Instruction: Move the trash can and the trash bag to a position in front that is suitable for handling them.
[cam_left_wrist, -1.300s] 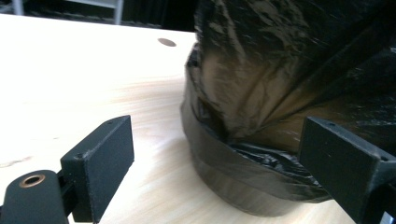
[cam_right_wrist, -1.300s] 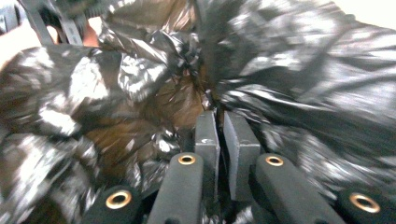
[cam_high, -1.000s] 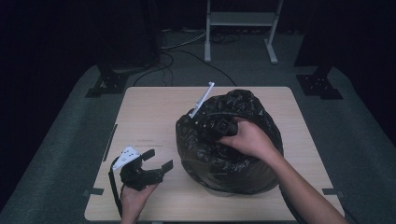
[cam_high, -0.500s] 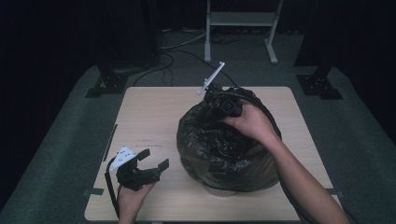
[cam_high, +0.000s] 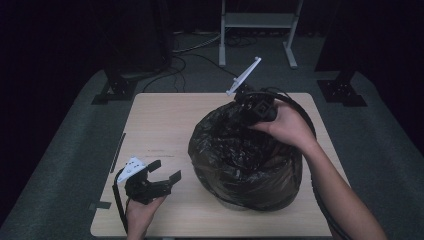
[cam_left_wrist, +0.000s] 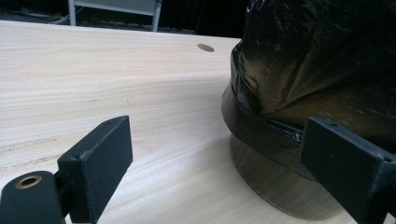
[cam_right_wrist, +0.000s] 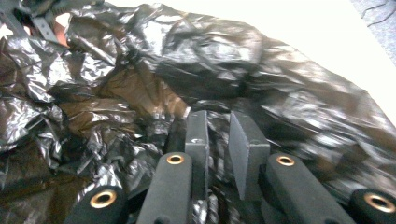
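Since a second ago the right gripper (cam_high: 248, 119) has gone from the middle of the black bin bag (cam_high: 245, 165) up to its far rim, by the table's back edge. Its jaws have just been opening a bit after nearly shutting. In the right gripper view they stand a narrow slot apart over crumpled plastic, and I honestly can't tell if a fold of bag is pinched between them or not.

Pose-wise, the right hand (cam_high: 287, 125) wraps the gripper body from the near side, forearm running diagonally in from the bottom right corner, white plate sticking up and back. The left gripper (cam_high: 161, 175) has stayed parked at the near left of the wooden table (cam_high: 165, 125), held low by the left hand (cam_high: 140, 212), jaws wide apart with nothing in them, pointing toward the bag. In the left gripper view the bag (cam_left_wrist: 317, 70) is draped over a round bin (cam_left_wrist: 271, 182) just beside the right-hand jaw.

Count: two grippers, one bag, one bin under it, one table, plus one small dark strip (cam_high: 118, 152) lying near the table's left edge.
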